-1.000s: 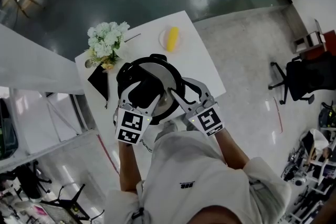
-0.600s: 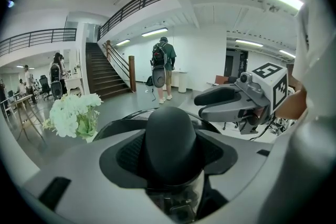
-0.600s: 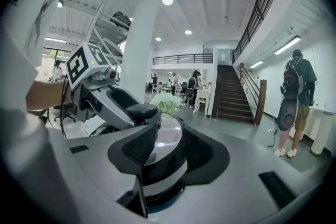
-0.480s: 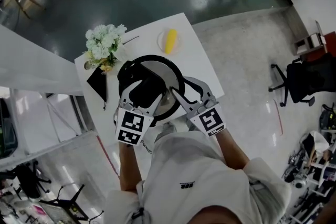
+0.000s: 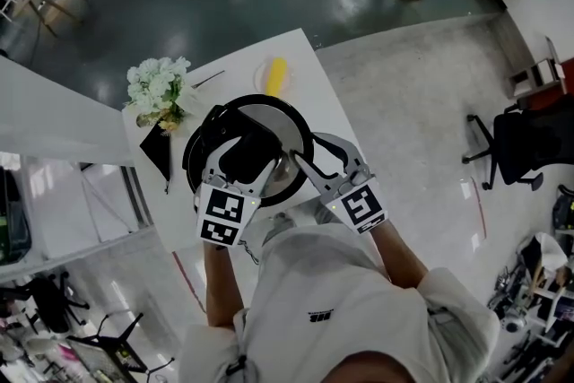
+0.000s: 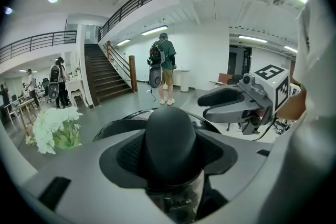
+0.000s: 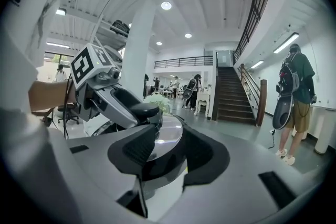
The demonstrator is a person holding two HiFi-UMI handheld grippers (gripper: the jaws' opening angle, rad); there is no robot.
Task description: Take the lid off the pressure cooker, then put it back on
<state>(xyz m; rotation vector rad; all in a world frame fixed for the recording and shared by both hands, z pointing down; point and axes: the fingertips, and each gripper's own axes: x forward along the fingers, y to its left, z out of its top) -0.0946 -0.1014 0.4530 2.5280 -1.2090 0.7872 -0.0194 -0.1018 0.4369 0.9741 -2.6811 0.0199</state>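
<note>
White table (image 5: pixel 314 94) stands on a floor part dark and glossy, part pale.

1. Left gripper (image 5: pixel 244 159): jaws are clamped on the black handle (image 6: pixel 170 136) at the centre of the lid (image 5: pixel 269 126). In the left gripper view both textured pads press against the handle's sides. In the head view this gripper sits at centre, left of its partner.
2. Right gripper (image 5: pixel 300 164): jaws pinch the lid's near right edge. In the right gripper view the silver lid surface runs between the pads, with a black part of the rim gripped below it.
3. Lid: silver disc with a black rim, held by both grippers over the table's lower part.
4. Pot (image 5: pixel 191 159): a black arc shows past the lid's left edge, so the lid sits offset to the right of it. Contact between lid and pot cannot be determined.
5. Table items: white flowers (image 5: pixel 154 90) at upper left of the pot; a flat black item (image 5: pixel 157 152) just below them; a yellow item (image 5: pixel 274 76) on a plate above the lid.
6. Surroundings: a staircase (image 6: pixel 107 78) and a person with a backpack (image 6: pixel 163 68) stand behind, and a dark chair (image 5: pixel 529 139) is at right.
</note>
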